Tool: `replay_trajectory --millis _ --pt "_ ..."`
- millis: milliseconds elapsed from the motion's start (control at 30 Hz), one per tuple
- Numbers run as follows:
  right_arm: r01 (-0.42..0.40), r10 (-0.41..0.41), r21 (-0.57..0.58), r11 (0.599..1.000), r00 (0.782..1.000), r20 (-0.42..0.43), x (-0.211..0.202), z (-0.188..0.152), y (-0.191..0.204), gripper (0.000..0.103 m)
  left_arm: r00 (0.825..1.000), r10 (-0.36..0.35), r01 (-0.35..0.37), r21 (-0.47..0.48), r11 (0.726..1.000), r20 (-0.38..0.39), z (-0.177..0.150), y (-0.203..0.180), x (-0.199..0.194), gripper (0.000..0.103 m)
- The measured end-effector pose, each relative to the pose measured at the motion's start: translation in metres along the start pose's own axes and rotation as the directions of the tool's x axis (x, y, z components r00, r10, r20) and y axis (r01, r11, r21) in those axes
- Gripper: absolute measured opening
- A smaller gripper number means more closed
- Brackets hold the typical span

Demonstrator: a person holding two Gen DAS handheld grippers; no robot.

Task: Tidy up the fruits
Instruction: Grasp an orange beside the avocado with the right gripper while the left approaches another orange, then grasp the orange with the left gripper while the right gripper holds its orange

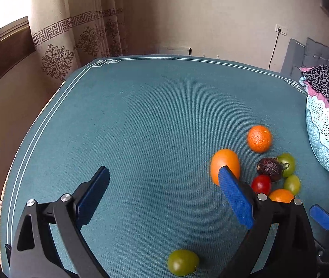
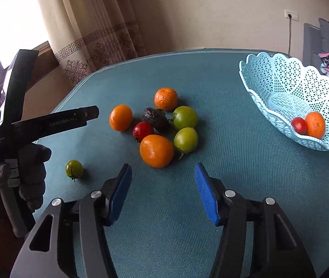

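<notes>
A pile of fruit lies on the teal table mat (image 2: 233,162): three oranges (image 2: 156,150), a red tomato (image 2: 142,131), two green tomatoes (image 2: 186,139) and a dark wrinkled fruit (image 2: 156,118). One small green tomato (image 2: 74,168) lies apart to the left; it also shows in the left wrist view (image 1: 183,262). A light blue basket (image 2: 268,97) at the right holds an orange (image 2: 314,125) and a red tomato (image 2: 299,125). My right gripper (image 2: 163,176) is open, just short of the nearest orange. My left gripper (image 1: 164,173) is open and empty, left of the pile (image 1: 225,165).
The left gripper's body and gloved hand (image 2: 25,162) stand at the left in the right wrist view. A curtain (image 1: 71,34) and window lie beyond the table's far left edge. A sofa with clothes (image 1: 321,81) is behind the basket (image 1: 326,139).
</notes>
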State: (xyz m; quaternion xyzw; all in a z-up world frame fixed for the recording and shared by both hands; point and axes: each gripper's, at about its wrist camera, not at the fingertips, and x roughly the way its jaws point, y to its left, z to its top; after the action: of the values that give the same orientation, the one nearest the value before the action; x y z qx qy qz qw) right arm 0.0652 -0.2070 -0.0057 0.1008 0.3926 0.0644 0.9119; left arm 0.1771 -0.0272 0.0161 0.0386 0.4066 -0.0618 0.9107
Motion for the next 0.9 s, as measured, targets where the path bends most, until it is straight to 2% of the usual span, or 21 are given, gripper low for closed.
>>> replay_trajectory --millis 200,467,900 --pt "-0.036 0.036 -0.001 0.999 0.998 -0.052 0.026 0.006 0.010 0.041 1.000 -0.013 0.013 -0.011 1.000 0.004 0.000 0.004 -0.001 0.096" --pt "0.009 -0.009 0.000 1.000 0.999 -0.044 0.047 0.022 0.009 0.041 1.000 -0.030 0.030 -0.019 0.999 0.007 0.001 0.008 -0.002 0.096" --pt "-0.006 0.006 -0.014 1.000 0.999 -0.049 0.062 0.026 0.009 0.041 1.000 -0.031 0.031 -0.001 1.000 -0.003 0.002 0.000 0.002 0.096"
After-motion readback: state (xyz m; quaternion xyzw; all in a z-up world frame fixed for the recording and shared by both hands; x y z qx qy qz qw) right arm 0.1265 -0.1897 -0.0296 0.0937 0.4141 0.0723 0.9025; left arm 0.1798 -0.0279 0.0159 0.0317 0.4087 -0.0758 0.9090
